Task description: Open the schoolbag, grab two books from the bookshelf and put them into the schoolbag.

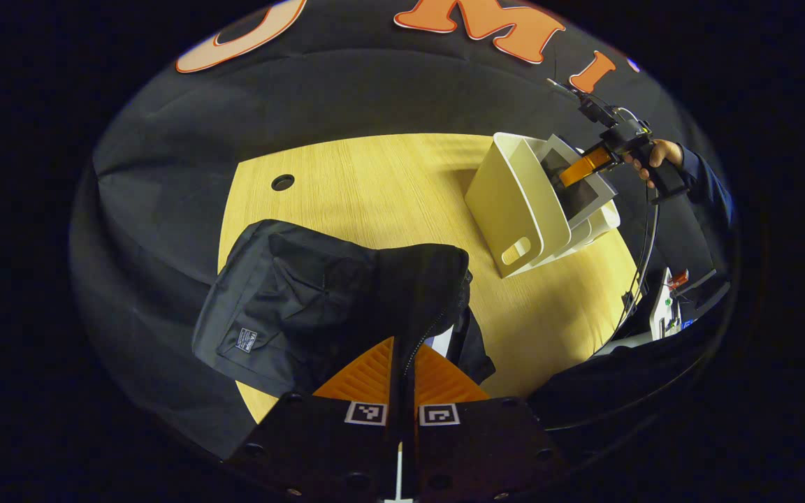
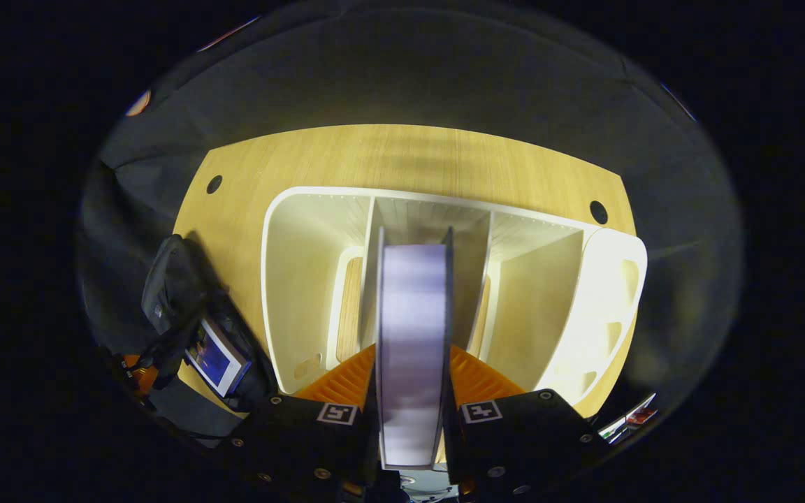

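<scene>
Right hand-held gripper clamps a book upright, over the middle compartment of the white bookshelf ahead. Left hand-held gripper pinches the schoolbag edge on the bench.

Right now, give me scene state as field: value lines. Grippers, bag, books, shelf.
left gripper: shut on the schoolbag's zipper edge, holding the flap up
right gripper: shut on a book, spine toward the camera, at the shelf's middle slot
schoolbag: black, on the wooden table, open
book in bag: one already inside the open bag
bookshelf: white, three slots, the side slots look empty
task stage: second book gripped, not yet in bag
</scene>
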